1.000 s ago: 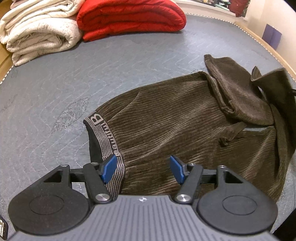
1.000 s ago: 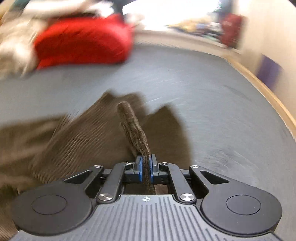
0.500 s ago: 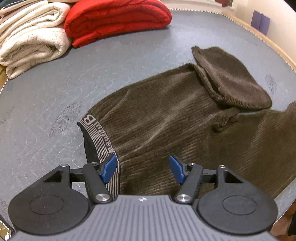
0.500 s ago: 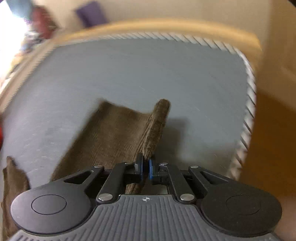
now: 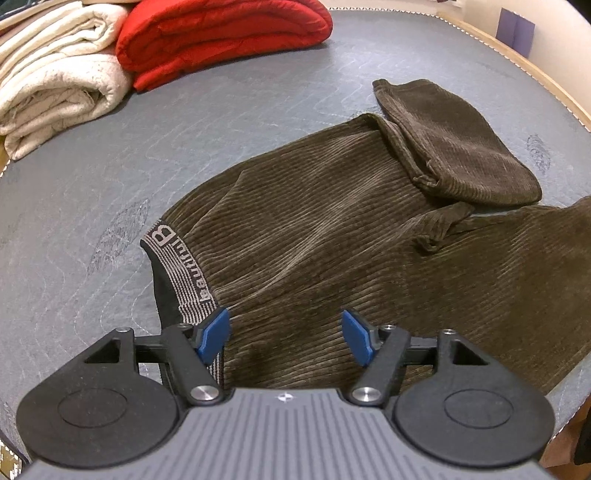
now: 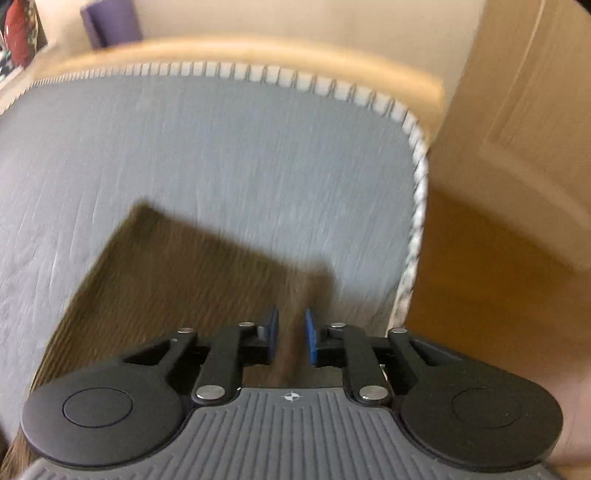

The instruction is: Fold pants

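Brown corduroy pants (image 5: 332, 236) lie on the grey quilted mat (image 5: 184, 129). Their grey striped waistband (image 5: 184, 277) is at the near left. One leg is folded back in a bunch (image 5: 450, 147) at the far right. My left gripper (image 5: 286, 334) is open, just above the waist part, empty. In the blurred right wrist view, my right gripper (image 6: 290, 334) is partly open over the flat end of the other pant leg (image 6: 184, 277) near the mat's right corner. The cloth lies under the jaws, not pinched.
A folded cream blanket (image 5: 55, 85) and a folded red blanket (image 5: 221, 33) sit at the far left of the mat. The mat's stitched edge (image 6: 415, 206) and the wooden table rim (image 6: 258, 51) are close to the right gripper. A wooden floor (image 6: 498, 277) lies beyond.
My right gripper carried the pant leg to the mat's right corner, laid it flat and opened, letting go. The left gripper moved little and stayed open.
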{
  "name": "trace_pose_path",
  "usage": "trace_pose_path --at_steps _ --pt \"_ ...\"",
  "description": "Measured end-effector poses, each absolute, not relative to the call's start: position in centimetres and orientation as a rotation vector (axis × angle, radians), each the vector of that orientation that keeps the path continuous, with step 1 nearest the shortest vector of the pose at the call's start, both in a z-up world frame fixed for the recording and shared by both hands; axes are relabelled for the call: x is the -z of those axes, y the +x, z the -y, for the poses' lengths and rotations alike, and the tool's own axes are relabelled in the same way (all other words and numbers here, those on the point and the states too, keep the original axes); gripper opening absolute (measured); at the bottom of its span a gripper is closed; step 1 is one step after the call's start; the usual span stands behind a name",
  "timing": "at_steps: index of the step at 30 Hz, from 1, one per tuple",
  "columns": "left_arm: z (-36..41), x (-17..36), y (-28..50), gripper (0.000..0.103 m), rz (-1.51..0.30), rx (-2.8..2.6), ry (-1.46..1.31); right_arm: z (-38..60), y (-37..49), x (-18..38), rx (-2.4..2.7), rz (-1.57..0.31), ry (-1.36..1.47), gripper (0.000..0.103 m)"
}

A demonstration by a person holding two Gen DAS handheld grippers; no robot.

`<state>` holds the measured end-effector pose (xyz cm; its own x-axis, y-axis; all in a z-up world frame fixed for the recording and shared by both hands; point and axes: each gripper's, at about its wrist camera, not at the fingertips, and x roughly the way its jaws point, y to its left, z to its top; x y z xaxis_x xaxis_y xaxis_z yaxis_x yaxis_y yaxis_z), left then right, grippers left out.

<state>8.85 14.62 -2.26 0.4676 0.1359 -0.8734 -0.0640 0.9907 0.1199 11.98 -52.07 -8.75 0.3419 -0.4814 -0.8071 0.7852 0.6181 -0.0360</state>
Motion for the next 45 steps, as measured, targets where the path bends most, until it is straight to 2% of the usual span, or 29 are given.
trace_pose_path --at_steps 1,3,11,17,21,23,24,25,27,32,35,37,38,45 --pt "-14.7 2.3 8.9 0.073 -1.078 -0.123 0.071 51.5 12.2 8.3 0.859 -0.857 0.384 0.040" --pt "-14.8 2.3 9.0 0.074 -1.075 -0.119 0.062 50.5 12.9 7.9 0.771 -0.794 0.450 0.047" --pt "-14.3 2.3 9.7 0.075 -1.079 -0.097 0.055 46.3 19.9 11.6 0.415 -0.905 0.600 0.046" --pt "-13.9 2.9 10.4 0.076 -1.096 -0.097 0.068 43.8 24.6 14.1 0.416 -0.986 0.523 0.047" --pt "-13.8 2.9 10.6 0.076 -1.092 -0.089 0.060 41.7 26.0 15.0 0.465 -1.006 0.355 0.048" --pt "-13.9 2.9 10.7 0.076 -1.093 -0.092 0.060 40.9 26.5 15.2 0.509 -1.008 0.282 0.041" --pt "-13.9 2.9 10.8 0.076 -1.092 -0.093 0.057 40.9 26.4 15.1 0.538 -1.004 0.266 0.024" --pt "-14.0 2.9 10.8 0.076 -1.092 -0.094 0.056 41.2 26.4 15.0 0.552 -0.996 0.271 0.016" --pt "-13.9 2.9 10.9 0.076 -1.094 -0.093 0.055 41.8 26.4 15.1 0.570 -0.978 0.309 0.009" --pt "-13.6 2.7 10.7 0.076 -1.084 -0.081 0.059 43.1 26.3 15.0 0.579 -0.941 0.357 0.007" --pt "-13.9 2.6 10.6 0.076 -1.080 -0.088 0.055 43.1 26.0 14.8 0.591 -0.937 0.351 0.013" --pt "-14.1 2.4 10.5 0.076 -1.076 -0.092 0.046 42.8 25.7 14.1 0.617 -0.925 0.343 0.031" --pt "-14.3 2.4 10.5 0.076 -1.075 -0.094 0.041 42.8 25.4 13.5 0.618 -0.912 0.349 0.035" --pt "-14.3 2.1 9.4 0.076 -1.070 -0.085 0.048 40.4 22.4 6.3 0.438 -0.756 0.377 0.039"
